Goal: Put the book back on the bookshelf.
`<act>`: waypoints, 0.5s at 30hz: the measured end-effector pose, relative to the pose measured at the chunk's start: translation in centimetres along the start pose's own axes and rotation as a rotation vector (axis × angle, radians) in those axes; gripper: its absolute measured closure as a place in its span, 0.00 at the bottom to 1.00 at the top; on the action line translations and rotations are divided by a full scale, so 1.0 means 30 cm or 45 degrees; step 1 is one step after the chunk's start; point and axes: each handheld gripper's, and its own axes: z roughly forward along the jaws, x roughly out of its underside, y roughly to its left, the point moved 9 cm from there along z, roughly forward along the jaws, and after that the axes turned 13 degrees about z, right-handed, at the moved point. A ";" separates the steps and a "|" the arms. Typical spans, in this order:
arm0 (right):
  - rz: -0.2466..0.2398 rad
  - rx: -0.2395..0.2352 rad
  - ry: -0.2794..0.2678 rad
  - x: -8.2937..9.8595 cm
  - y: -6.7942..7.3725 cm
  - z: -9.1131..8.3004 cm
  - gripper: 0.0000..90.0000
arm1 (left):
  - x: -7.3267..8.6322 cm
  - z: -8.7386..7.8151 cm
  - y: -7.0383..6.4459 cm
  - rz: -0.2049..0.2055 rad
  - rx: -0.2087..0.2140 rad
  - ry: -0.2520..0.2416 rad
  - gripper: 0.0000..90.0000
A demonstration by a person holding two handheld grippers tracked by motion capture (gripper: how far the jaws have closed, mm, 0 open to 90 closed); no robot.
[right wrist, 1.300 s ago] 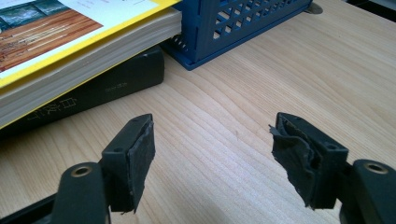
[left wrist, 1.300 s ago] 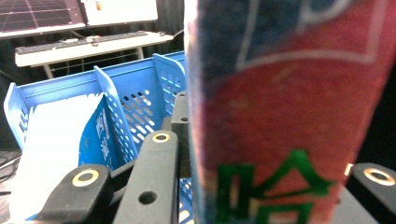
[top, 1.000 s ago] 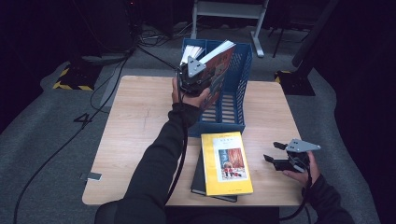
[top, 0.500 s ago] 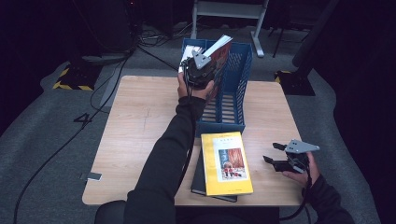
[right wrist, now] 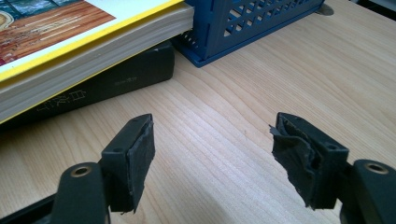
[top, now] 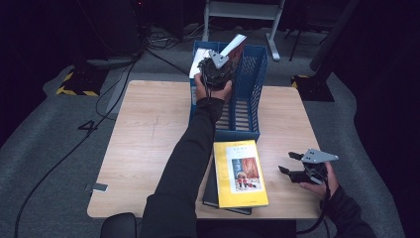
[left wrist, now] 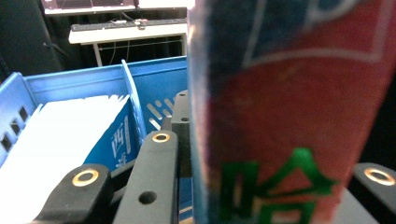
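Overhead, we see our left gripper (top: 221, 64) pinching a red book (top: 236, 48) above the slotted blue plastic crate (top: 252, 99) at twelve o'clock; right gripper (top: 294, 165) spread over woodgrain, its pads (right wrist: 140, 154) frayed.

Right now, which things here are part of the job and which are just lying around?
In the job: red book clamped in left gripper; blue rack; white book already inside; yellow book; dark book beneath.
Lying about: floor cables; white desk frame; idle right gripper.
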 end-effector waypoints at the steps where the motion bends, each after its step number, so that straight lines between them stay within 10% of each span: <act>1: -0.004 0.000 0.001 0.000 0.000 0.000 0.33 | 0.003 0.005 -0.003 -0.004 0.000 0.000 0.83; 15: -0.013 -0.006 0.003 0.001 0.006 0.003 0.34 | 0.055 0.044 -0.034 -0.041 -0.043 -0.017 0.82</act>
